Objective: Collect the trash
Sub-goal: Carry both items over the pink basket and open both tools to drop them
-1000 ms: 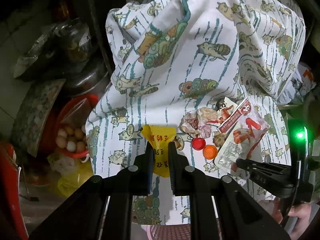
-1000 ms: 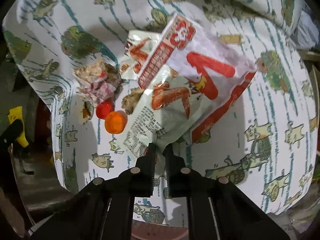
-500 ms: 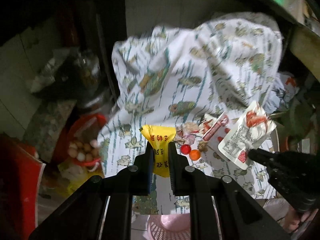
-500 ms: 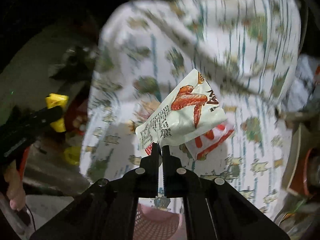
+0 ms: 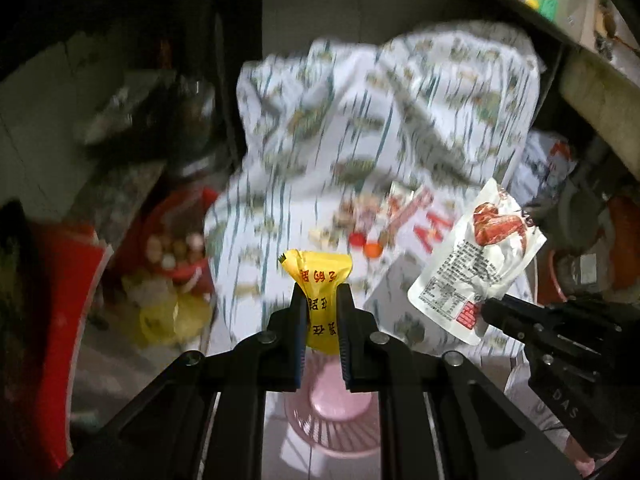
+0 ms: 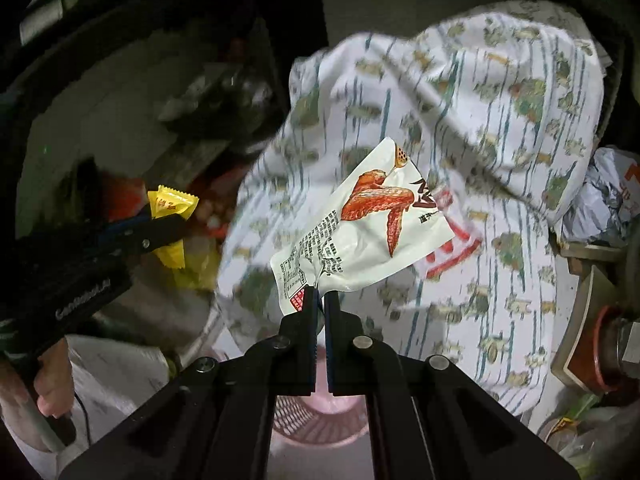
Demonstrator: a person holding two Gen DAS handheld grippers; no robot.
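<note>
My left gripper [image 5: 321, 300] is shut on a yellow wrapper [image 5: 320, 280] with red print, held in the air above a pink mesh basket [image 5: 336, 420]. My right gripper [image 6: 319, 300] is shut on the corner of a white snack bag [image 6: 360, 232] printed with a chicken wing, also lifted over the pink basket [image 6: 316, 416]. Each gripper shows in the other's view: the right gripper [image 5: 486, 312] with the white bag [image 5: 476, 264], the left gripper [image 6: 176, 224] with the yellow wrapper [image 6: 172, 208]. More trash [image 5: 372, 224], wrappers and two small red and orange caps, lies on the patterned cloth [image 5: 384, 120].
The cloth-covered table [image 6: 500, 120] fills the background. At left stand a red bowl of eggs [image 5: 180, 252], a yellow bag [image 5: 172, 316] on the floor and dark pots. A crumpled white bag [image 6: 604, 200] and metal fittings [image 6: 608, 336] sit at right. A hand [image 6: 48, 384] grips the left tool.
Both grippers have lifted and drawn back from the cloth with their wrappers. The white snack bag left the table and now hangs in the air; the pink basket has come into view below.
</note>
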